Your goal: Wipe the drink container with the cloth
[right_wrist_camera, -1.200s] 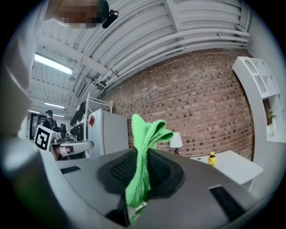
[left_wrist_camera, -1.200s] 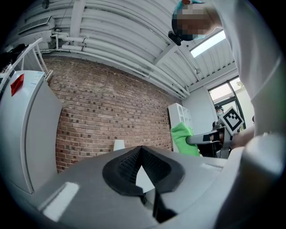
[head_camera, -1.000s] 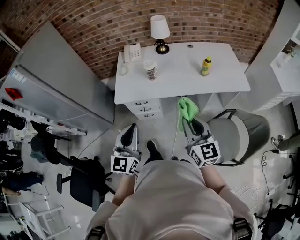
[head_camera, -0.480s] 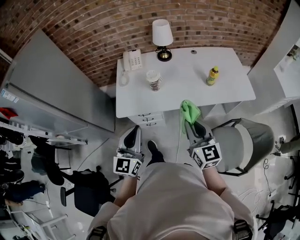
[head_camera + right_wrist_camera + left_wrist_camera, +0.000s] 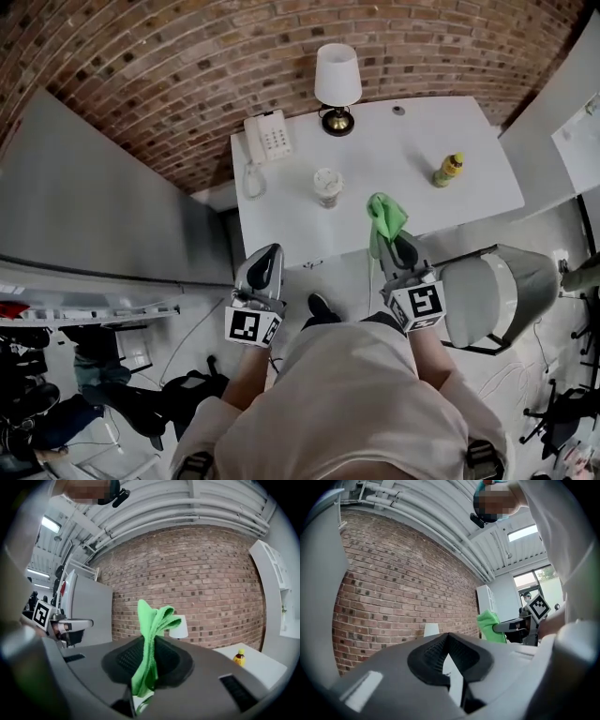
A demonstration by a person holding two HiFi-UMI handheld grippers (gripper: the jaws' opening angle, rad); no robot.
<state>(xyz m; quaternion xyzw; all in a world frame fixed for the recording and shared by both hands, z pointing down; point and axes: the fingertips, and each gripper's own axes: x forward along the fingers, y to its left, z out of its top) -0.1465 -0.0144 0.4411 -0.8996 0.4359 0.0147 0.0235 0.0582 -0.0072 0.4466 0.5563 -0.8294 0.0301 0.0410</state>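
Note:
A green cloth (image 5: 383, 218) sticks out of my right gripper (image 5: 395, 246), whose jaws are shut on it; the same cloth (image 5: 151, 639) rises between the jaws in the right gripper view. The cloth's tip hangs over the front edge of the white desk (image 5: 412, 178). A small yellow drink bottle (image 5: 448, 170) with a yellow cap stands upright on the desk's right side, far from both grippers; this bottle (image 5: 239, 657) shows small at the right. A paper cup (image 5: 327, 186) stands mid-desk. My left gripper (image 5: 267, 262) is shut and empty, just short of the desk's front left edge.
A table lamp (image 5: 337, 83) and a white phone (image 5: 266, 142) stand at the desk's back, against the brick wall. A grey office chair (image 5: 497, 295) stands right of me. A grey partition (image 5: 103, 187) runs along the left.
I have stepped closer to the desk: it looms larger and nearer. Both grippers now reach its front edge, with the cloth still held in the right one.

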